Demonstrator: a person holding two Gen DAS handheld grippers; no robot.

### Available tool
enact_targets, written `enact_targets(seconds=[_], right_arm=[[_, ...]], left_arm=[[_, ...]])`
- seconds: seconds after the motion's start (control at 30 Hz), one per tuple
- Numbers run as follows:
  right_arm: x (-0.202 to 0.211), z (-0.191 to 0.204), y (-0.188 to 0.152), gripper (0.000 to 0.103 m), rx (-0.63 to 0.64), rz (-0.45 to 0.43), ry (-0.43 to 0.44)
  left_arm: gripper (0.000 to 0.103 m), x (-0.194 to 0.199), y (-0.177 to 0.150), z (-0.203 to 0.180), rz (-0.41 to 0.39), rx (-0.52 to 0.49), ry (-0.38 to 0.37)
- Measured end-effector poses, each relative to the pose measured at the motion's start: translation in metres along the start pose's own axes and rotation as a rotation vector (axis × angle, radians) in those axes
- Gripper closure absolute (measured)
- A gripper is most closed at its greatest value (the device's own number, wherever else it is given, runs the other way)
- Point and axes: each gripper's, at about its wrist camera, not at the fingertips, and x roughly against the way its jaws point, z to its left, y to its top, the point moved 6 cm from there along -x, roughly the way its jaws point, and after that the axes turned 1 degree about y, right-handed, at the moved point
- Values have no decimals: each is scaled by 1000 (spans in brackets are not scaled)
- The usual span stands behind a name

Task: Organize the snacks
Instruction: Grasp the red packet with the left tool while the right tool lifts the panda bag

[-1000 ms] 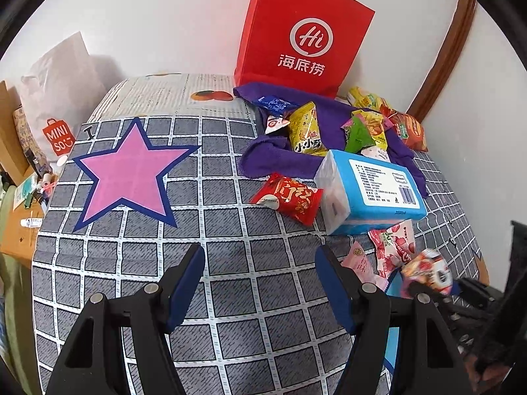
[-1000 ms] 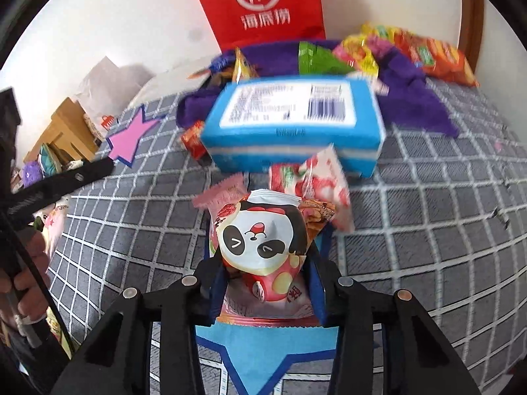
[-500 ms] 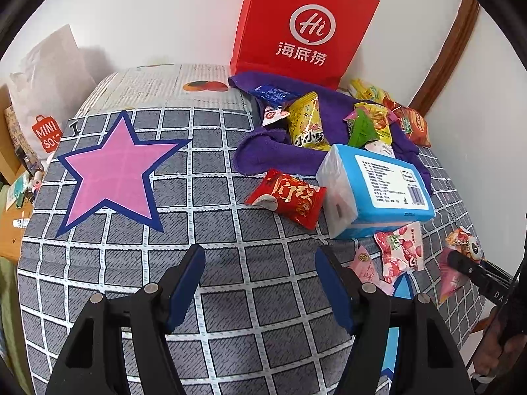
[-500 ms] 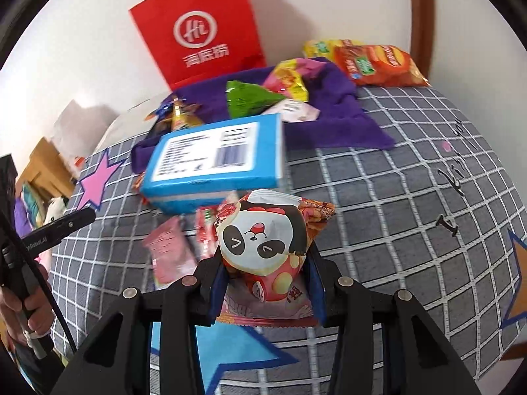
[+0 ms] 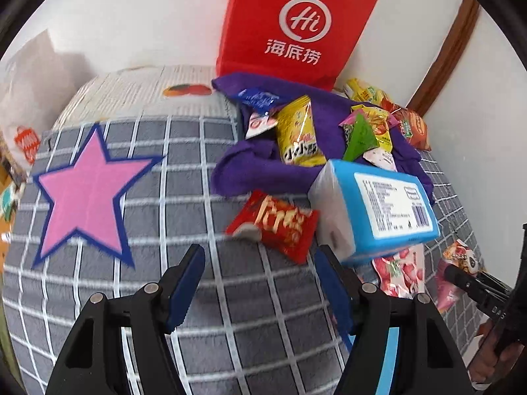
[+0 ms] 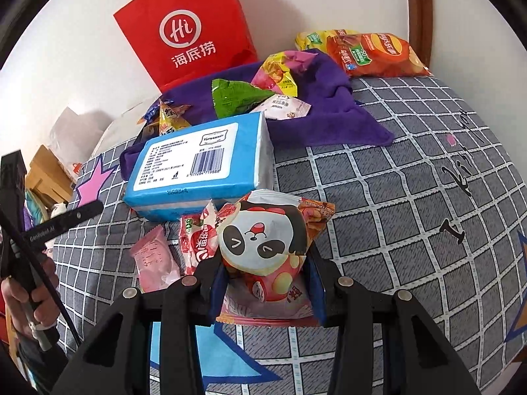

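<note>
Crinkly foil means the right claw (image 6: 265, 278) pinching the panda snack bag (image 6: 263, 230) should keep firm pressure, while the left claw (image 5: 258, 281), spread and empty, approaches the red packet (image 5: 275, 225) just ahead squarely.

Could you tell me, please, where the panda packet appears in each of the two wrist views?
Left wrist: panda packet at the far right edge, low, beyond the blue box.
Right wrist: panda packet in the lower centre, clamped in the right gripper.
Shared landmark: the red bag against the wall.
</note>
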Motion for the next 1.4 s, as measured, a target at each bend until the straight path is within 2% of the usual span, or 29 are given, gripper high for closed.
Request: enact_targets(seconds=[0.13,0.27,0.37,0.5,0.7,0.83,0.93,0.97,1.07,1.4], right_arm=[[0,-7,5,61,-4,-3,-2],[-1,-16,8,61,-13,-4,-18],[-3,-23,11,61,-27,-1,-29],[-9,-29,14,61,-44,7,-41],[-16,-25,16,61,-32,15,-60],[-18,-23,17,61,-27,19,-61],[-18,-22,18,61,-18,17,-76],[-17,-21,19,61,-14,16,-79],[-14,-18,20,61,-7,11,-77],[9,-3,33,61,36,-40,-68]], left_arm=[[36,-12,13,-6,8,-51,20],[36,-28,13,-7,34,-133,59],[36,-31,12,-13,27,-186,21],[36,-43,11,-17,58,-220,30],[36,-61,8,-18,79,-213,24],[37,-64,8,-22,50,-233,42],[59,-62,8,-22,40,-237,36],[62,-61,8,-22,40,-235,35],[64,-55,8,-18,42,-211,9],[64,-14,11,-7,-6,-148,42]])
